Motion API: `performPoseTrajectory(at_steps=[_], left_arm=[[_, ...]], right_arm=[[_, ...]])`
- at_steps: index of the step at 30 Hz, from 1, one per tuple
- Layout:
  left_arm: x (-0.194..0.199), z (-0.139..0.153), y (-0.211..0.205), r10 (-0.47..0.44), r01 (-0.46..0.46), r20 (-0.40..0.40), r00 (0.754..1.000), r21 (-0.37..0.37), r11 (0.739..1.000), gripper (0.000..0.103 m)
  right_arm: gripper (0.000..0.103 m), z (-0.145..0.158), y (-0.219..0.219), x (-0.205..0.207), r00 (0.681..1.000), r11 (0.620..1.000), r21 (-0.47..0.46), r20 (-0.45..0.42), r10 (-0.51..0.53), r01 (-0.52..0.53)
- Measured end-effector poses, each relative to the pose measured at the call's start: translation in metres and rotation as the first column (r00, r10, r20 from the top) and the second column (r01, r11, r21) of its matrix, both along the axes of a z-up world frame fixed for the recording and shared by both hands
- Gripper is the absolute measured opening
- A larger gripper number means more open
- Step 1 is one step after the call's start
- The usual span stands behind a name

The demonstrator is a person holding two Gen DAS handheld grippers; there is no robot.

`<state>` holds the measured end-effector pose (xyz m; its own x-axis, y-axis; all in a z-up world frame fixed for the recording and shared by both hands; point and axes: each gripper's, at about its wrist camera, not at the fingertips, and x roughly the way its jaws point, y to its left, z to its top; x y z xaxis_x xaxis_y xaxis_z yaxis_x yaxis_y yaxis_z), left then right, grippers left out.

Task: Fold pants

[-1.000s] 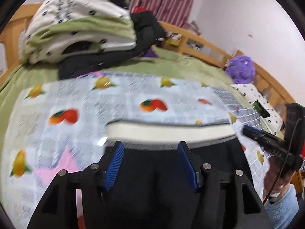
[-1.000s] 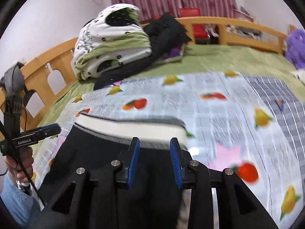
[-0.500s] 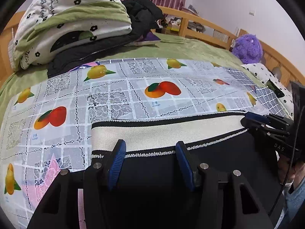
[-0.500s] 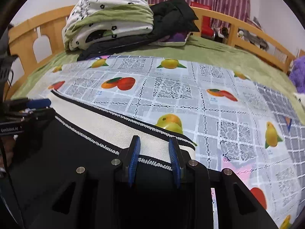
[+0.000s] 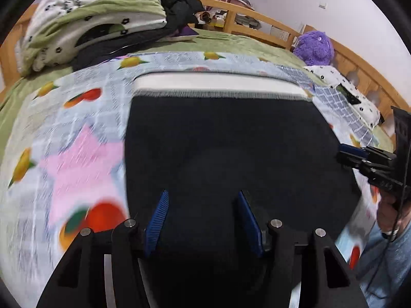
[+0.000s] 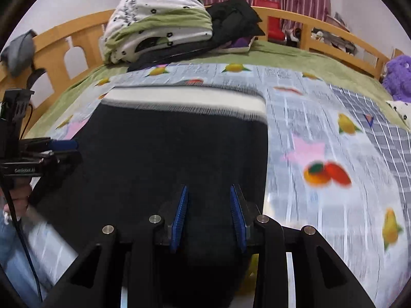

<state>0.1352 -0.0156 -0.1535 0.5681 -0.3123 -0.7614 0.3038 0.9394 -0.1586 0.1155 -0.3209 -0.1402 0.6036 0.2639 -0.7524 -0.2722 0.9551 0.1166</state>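
Black pants (image 5: 231, 141) (image 6: 167, 154) with a white waistband (image 5: 218, 84) (image 6: 185, 100) lie flat on a fruit-print sheet (image 5: 77, 141) (image 6: 334, 141), waistband on the far side. My left gripper (image 5: 203, 195) hovers open over the left half of the black cloth. My right gripper (image 6: 208, 188) is over the right half near the pants' right edge, its jaws narrower and opening, with no pad pressing cloth. From the left wrist the right gripper (image 5: 343, 151) shows at the pants' right edge. The right wrist view catches the left gripper (image 6: 73, 147) at their left edge.
A stack of folded green-and-white bedding (image 5: 90, 20) (image 6: 159, 18) and a black jacket (image 5: 179, 0) sit at the far end of the bed. A purple plush toy (image 5: 314, 48) (image 6: 398, 74) lies far right. A wooden rail (image 6: 77, 36) rings the bed. A hand (image 5: 388, 213) holds the right gripper.
Both grippers have drawn back from the waistband, which was at their fingertips half a second ago and now lies well ahead. Much more of the black cloth shows.
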Motion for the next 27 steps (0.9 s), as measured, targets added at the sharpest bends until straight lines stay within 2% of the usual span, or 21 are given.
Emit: performPoseTrajectory(at_steps=[4,7,8,12,16,19,25,27], left_arm=[[-0.032,-0.001,0.017,0.086,-0.086,0.003,0.996,-0.045,0.995,0.053],[-0.044,0.002,0.021,0.1,-0.1,-0.004,0.995,-0.036,0.994,0.053],[-0.049,0.001,0.024,0.105,-0.105,-0.002,0.995,-0.029,0.994,0.053],[-0.072,-0.004,0.032,0.11,-0.11,-0.018,0.994,-0.011,0.994,0.055],[-0.096,-0.006,0.042,0.101,-0.102,-0.023,0.995,-0.02,0.995,0.055],[-0.108,-0.01,0.043,0.11,-0.11,-0.005,0.994,0.044,0.993,0.054],[-0.113,-0.012,0.041,0.128,-0.129,0.021,0.992,0.103,0.986,0.054],[-0.109,-0.015,0.038,0.148,-0.15,0.026,0.989,0.144,0.978,0.05]], right_arm=[[0.034,-0.013,-0.013,-0.037,0.999,0.996,0.079,-0.008,-0.035,0.035],[0.034,-0.023,-0.022,-0.053,0.998,0.985,0.162,-0.028,-0.048,0.052],[0.034,-0.028,-0.023,-0.057,0.998,0.985,0.161,-0.048,-0.05,0.057],[0.034,-0.025,-0.021,-0.071,0.998,0.989,0.133,-0.026,-0.057,0.06],[0.034,-0.029,-0.031,-0.083,0.994,0.98,0.171,-0.052,-0.094,0.101],[0.034,-0.035,-0.034,-0.088,0.991,0.977,0.179,-0.083,-0.102,0.116],[0.034,-0.034,-0.027,-0.089,0.993,0.979,0.178,-0.07,-0.091,0.102],[0.034,-0.034,-0.025,-0.088,0.994,0.98,0.175,-0.07,-0.085,0.096]])
